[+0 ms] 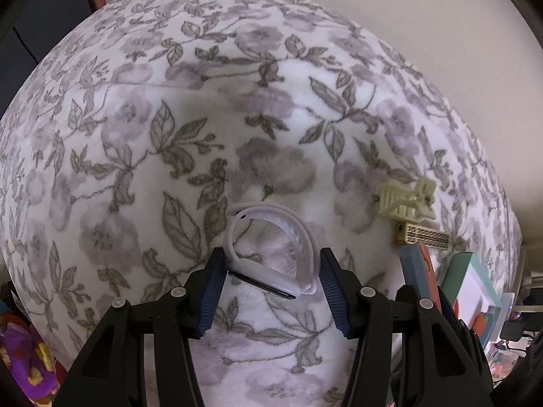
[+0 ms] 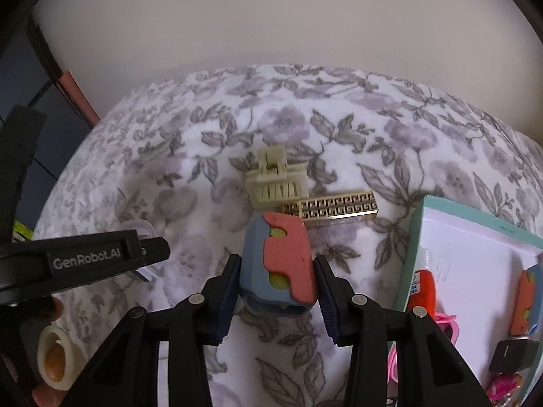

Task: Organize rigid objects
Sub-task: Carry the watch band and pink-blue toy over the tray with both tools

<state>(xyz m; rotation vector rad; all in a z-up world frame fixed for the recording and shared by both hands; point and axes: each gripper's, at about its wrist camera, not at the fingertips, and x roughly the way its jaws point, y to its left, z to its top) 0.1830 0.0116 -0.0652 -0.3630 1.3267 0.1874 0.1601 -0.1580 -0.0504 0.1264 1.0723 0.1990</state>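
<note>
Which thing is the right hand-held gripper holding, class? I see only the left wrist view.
Observer: The right hand-held gripper grips a car block.
Operator: My left hand-held gripper holds the band. What lies in the tray?
Observer: The tray holds a second car block.
Operator: Anything else?
Observer: A black box near its front edge.
</note>
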